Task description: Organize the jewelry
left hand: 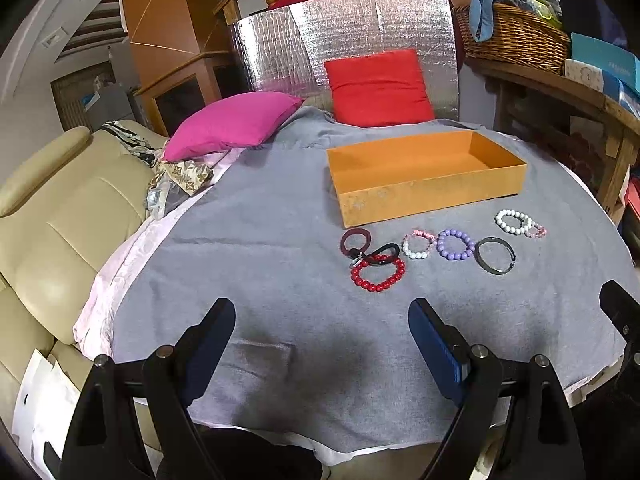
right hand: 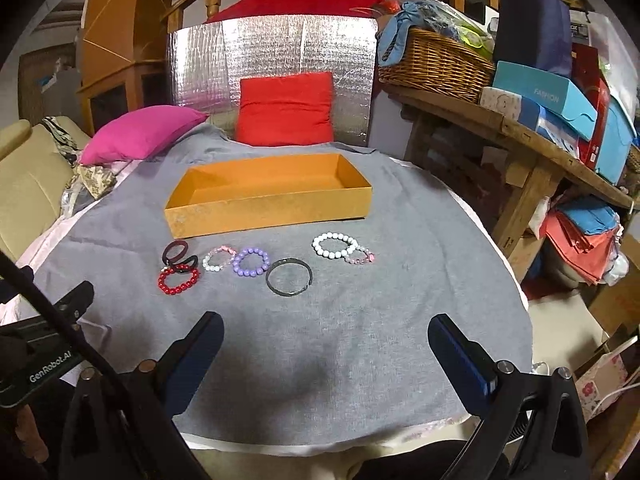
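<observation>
Both mine spread wide, holding nothing: left hand-held gripper [left hand: 322, 328], right hand-held gripper [right hand: 326, 344], hovering over the grey cloth [right hand: 360, 320] on the worktop. Jewelry lies ahead of both in a loose row, just short of the empty orange box [right hand: 264, 204]. Dark bangle [right hand: 289, 277] sits nearest my right, dead ahead; red bead bracelet [left hand: 378, 272] ahead of my left, touching the hair ties [left hand: 362, 246]. Probably start with the bangle: come down straddling one side of the rim, pinch, lift clear, drop into the box. Avoid snagging cloth.
</observation>
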A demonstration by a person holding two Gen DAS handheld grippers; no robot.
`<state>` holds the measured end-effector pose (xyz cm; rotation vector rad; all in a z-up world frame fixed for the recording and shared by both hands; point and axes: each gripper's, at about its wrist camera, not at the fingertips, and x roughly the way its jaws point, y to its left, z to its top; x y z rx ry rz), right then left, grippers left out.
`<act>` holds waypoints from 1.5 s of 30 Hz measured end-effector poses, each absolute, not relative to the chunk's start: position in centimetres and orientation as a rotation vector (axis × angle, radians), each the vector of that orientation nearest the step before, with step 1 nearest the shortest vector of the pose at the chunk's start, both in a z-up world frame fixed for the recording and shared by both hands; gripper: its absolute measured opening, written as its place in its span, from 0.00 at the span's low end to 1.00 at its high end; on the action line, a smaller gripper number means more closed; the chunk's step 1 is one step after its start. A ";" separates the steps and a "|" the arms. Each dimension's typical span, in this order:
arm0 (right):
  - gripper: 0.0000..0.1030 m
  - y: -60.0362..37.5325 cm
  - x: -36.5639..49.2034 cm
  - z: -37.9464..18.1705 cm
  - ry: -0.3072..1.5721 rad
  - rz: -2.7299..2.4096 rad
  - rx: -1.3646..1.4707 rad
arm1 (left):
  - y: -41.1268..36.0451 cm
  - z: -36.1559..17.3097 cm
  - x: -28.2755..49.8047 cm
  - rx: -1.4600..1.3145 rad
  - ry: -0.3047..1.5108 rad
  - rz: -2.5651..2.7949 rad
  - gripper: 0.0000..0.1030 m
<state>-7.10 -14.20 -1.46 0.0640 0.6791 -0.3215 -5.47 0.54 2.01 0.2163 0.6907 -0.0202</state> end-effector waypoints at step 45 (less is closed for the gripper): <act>1.00 -13.3 -5.7 -3.0 0.733 -0.324 0.082 | 1.6 0.9 -5.0 0.170 0.714 -0.030 0.86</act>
